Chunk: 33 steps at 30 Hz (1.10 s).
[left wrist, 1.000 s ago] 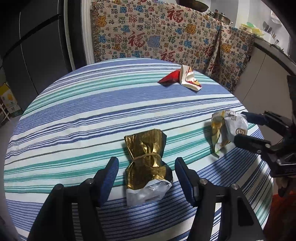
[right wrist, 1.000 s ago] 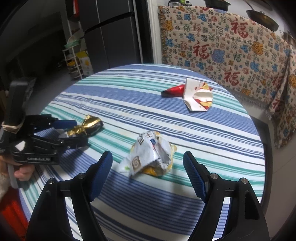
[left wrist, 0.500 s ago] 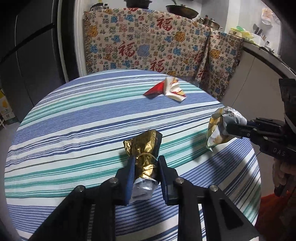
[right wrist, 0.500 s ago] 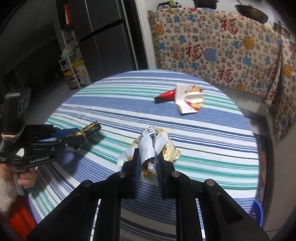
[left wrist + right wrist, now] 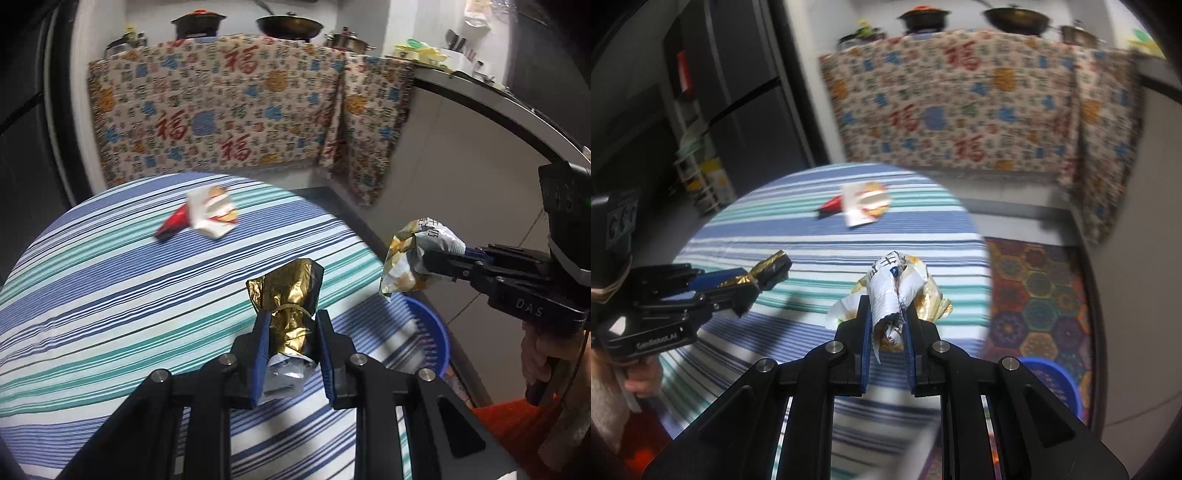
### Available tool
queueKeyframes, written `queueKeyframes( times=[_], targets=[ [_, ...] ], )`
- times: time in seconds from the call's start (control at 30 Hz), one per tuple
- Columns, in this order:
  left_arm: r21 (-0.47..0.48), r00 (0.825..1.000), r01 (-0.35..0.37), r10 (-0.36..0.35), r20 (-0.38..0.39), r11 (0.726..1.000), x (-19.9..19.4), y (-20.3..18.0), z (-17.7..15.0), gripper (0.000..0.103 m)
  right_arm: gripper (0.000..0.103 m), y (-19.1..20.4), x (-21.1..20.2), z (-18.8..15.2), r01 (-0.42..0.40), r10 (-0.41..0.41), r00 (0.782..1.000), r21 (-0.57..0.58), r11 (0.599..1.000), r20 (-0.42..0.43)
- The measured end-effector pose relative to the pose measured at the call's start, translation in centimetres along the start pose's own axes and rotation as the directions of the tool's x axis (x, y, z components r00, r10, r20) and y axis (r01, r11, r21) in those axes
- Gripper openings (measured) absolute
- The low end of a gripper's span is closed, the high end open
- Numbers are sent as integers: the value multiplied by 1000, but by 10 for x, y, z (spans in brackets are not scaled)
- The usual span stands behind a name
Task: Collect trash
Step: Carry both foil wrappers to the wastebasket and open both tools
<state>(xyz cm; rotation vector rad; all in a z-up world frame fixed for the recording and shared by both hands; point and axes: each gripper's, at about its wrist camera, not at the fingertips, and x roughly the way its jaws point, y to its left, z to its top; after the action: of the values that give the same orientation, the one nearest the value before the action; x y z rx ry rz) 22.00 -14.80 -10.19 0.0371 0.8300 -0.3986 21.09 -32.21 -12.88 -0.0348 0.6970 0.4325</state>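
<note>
- Now your left gripper (image 5: 291,341) has its fingers pinching the gold wrapper (image 5: 286,295), lifted just above the striped desk (image 5: 110,314).
- Your right gripper (image 5: 888,334) has its fingers pinching the white and yellow wrapper (image 5: 897,284), out past the desk edge and above the blue basket (image 5: 436,332).
- I think you are at the carrying step: both bits of trash are picked up but not dropped yet.
- Next, bring each wrapper right over the blue basket, which sits on the floor beside the desk, and then spread the fingers so it falls in.
- One more piece, the red and white wrapper (image 5: 207,218), lies on the desk, far from the basket. It looks like the one left to get.
</note>
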Motion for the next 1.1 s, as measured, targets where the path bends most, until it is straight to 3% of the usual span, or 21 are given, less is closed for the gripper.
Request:
queueKeyframes(
  times=[0.27,0.5,0.8,1.1],
  targets=[
    [67,997,73,-71,-36,995,35,-83,22,25,14,-88,-54,-28,120,-123,992,160,980,10],
    [123,988,130,-119,-96,984,75,-151,26,25,14,-147,-79,-51,225,-216,974,246,943,-65],
    [109,974,178,-160,-162,978,127,-194,25,25,14,-180,-77,-68,301,-267,951,269,915,-157],
    [105,967,195,-174,-184,975,157,-212,29,25,15,-199,-68,-74,311,-263,946,293,904,-191]
  ],
)
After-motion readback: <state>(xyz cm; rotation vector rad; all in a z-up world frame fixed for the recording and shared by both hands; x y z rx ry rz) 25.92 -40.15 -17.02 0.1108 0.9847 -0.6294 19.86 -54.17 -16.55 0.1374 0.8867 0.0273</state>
